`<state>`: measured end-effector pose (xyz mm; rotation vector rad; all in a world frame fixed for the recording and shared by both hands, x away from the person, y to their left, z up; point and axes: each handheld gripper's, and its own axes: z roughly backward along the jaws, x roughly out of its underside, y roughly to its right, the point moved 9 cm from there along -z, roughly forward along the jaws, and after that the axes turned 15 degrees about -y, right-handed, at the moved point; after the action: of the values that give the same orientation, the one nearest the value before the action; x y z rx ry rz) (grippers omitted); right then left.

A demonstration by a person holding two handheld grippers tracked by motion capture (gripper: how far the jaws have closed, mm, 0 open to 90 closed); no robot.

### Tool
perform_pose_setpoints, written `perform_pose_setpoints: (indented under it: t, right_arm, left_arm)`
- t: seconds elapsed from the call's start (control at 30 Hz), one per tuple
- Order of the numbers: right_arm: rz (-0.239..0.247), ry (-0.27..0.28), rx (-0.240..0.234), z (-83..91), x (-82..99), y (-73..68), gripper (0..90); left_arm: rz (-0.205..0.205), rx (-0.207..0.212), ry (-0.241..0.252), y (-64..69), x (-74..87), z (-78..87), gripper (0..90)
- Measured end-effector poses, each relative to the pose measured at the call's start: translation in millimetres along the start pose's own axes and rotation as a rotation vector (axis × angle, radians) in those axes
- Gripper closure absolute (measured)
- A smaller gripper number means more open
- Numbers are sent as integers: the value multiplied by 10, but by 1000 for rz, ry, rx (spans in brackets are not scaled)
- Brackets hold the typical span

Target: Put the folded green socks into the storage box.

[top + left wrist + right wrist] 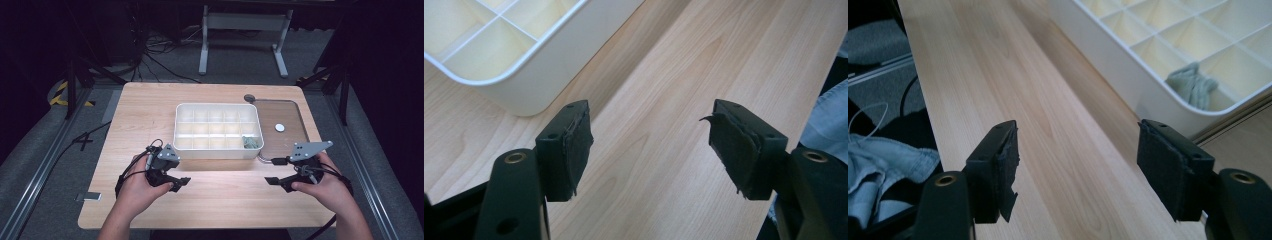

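While both tools [181, 182] [272, 180] gape wide and empty, the divided tray [218, 151] lies lengthwise left-to-right.

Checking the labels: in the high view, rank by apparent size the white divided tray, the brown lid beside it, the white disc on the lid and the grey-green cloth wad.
1. White divided plastic tray
2. Brown translucent lid
3. Grey-green crumpled cloth wad
4. Small round white disc, only slightly smaller than the wad
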<state>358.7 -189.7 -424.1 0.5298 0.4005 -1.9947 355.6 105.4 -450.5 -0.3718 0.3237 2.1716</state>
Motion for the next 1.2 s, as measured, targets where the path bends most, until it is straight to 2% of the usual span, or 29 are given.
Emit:
perform_pose_setpoints:
  t: [0.03,0.17,0.3,0.43,0.67,0.87,0.97,1.03,1.1,1.2]
  right_arm:
    - [5,-24,-7,-48,23,-11,341]
    - [7,-81,-16,-174,66,-41,337]
    - [11,-148,-28,-308,121,-76,323]
    - [13,-197,-25,-462,165,-87,310]
    - [19,-262,-40,-688,244,-106,310]
    - [25,-295,-37,-861,308,-122,304]
    - [48,-308,-36,-1012,319,-143,323]
    - [63,-311,-40,-1083,324,-164,309]
    - [76,-298,-25,-1139,317,-171,301]
    - [68,-266,-16,-1155,300,-163,299]
  left_arm:
    - [6,4,-7,-2,13,-6,339]
    - [-14,-14,-44,-42,71,-32,328]
    - [-23,-4,-58,-29,89,-51,314]
    - [-33,-11,-77,-32,104,-82,294]
    - [-68,12,-142,-10,179,-222,275]
    - [-86,24,-189,0,227,-316,262]
    - [-136,-16,-235,-12,279,-367,287]
    - [-138,-13,-252,-3,296,-392,285]
    - [-144,-13,-250,-6,297,-413,277]
    - [-143,2,-263,-9,324,-431,271]
